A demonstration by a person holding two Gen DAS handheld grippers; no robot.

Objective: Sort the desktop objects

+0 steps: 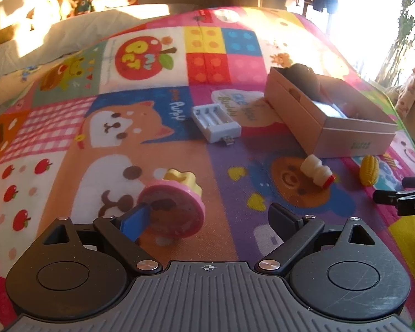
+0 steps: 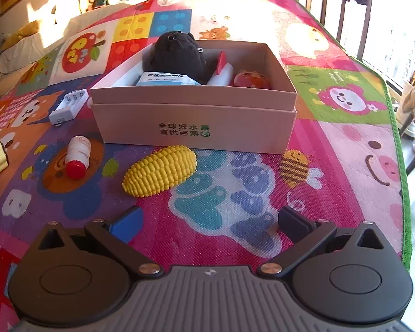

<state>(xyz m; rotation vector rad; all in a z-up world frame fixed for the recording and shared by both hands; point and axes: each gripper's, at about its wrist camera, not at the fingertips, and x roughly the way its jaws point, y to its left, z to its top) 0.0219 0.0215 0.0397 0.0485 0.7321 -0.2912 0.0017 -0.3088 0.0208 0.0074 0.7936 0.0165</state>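
while outside the box [image 2: 196, 121]: one corn [image 2: 160, 170], one bottle [image 2: 78, 156], one charger [image 2: 67, 105]

Left gripper [image 1: 210, 218]: tilted down toward the mat, jaws spread wide, nothing pressed between them.
Left fingers: blue pad [image 1: 135, 221] on one, black pad on the other.
Right gripper [image 2: 210, 220]: tilted down, jaws fully apart, empty.
Right fingers [image 2: 296, 224]: clear of everything, well apart.
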